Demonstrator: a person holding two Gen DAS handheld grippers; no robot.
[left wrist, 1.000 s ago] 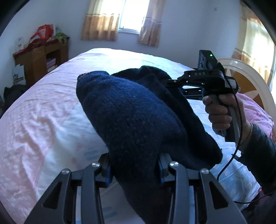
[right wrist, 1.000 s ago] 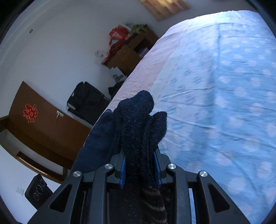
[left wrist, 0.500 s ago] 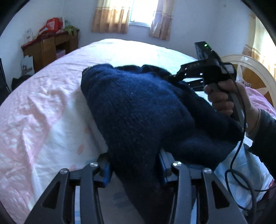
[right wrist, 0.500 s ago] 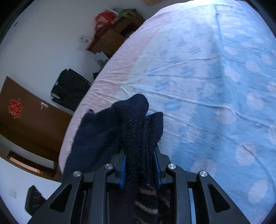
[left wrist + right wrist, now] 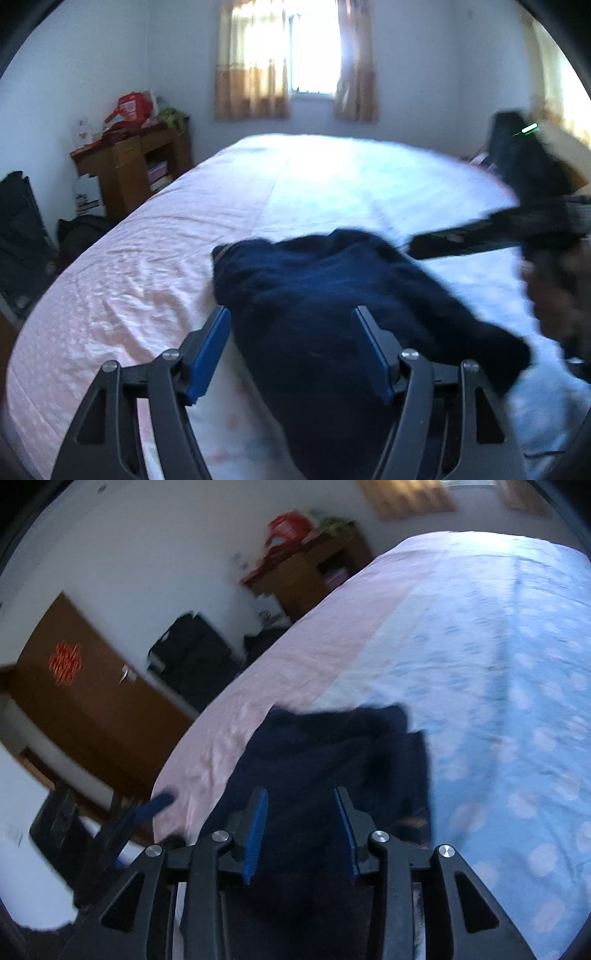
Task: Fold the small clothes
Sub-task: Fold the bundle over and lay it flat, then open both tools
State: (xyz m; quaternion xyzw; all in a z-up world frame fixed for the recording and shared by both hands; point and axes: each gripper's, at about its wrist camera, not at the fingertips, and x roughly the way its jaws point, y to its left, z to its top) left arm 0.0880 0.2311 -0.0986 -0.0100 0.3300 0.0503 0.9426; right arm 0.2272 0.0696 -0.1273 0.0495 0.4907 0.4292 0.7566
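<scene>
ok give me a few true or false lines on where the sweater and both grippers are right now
1. The navy sweater lies on the bed. True.
2. The left gripper is clamped on the sweater. False: its fingers stand apart, open.
3. The right gripper is open. True.
4. The sweater is red. False: it is dark navy.
5. A wooden cabinet stands beside the bed. True.

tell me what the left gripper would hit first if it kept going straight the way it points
Most likely the navy sweater: it lies on the bed right ahead of the open left gripper, filling the gap between its fingers. Depth is blurry, so contact may be immediate.
</scene>
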